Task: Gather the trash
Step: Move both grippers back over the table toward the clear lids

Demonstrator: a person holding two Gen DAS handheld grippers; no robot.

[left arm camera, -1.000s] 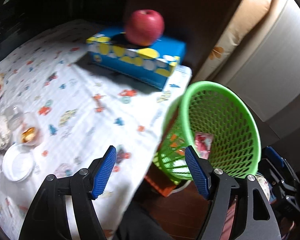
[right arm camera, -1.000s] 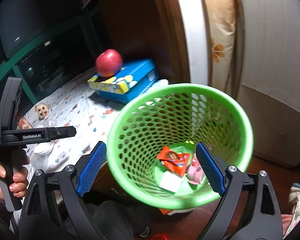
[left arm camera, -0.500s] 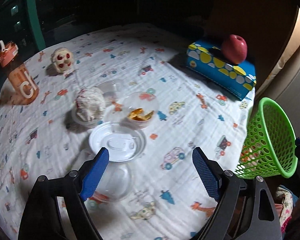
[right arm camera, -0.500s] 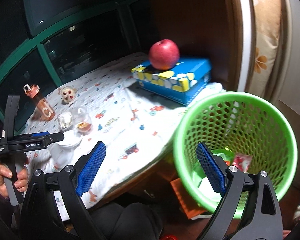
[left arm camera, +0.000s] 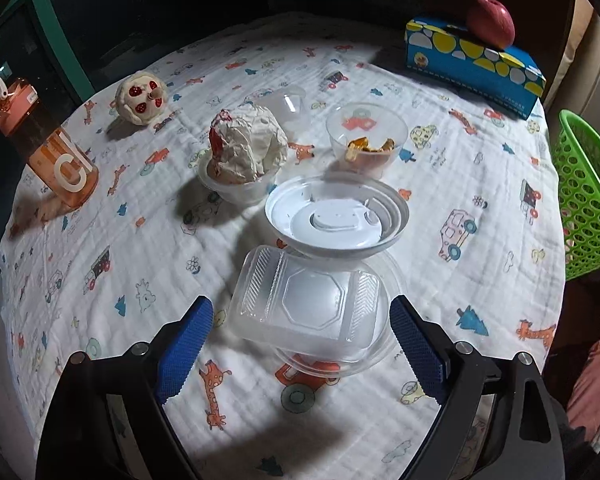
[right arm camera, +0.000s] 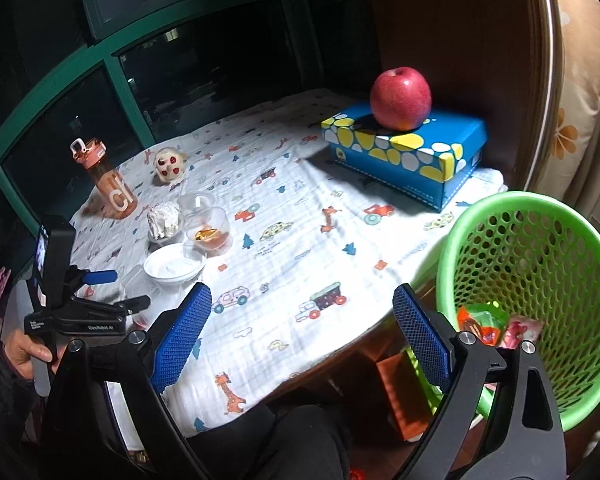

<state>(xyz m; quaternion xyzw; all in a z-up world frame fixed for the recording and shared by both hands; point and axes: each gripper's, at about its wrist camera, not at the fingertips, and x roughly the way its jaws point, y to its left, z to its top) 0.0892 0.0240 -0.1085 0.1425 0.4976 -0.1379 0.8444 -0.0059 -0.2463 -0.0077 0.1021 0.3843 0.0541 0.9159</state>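
Low in the frame, the left gripper [left arm camera: 298,344] — jaws just widened, holding nothing — straddles the clear tray [left arm camera: 308,304]. It looks light, slick, crushable; its long sides suit the pads. Right gripper [right arm camera: 302,336] gapes empty — bin [right arm camera: 540,280] lower right.

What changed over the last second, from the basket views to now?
The left gripper swung from the green basket to the table, jaws just opening, now straddling the clear container without touching it. The right gripper panned from above the basket towards the table, open and empty. Apple, blue box, bottle and cups kept their places.
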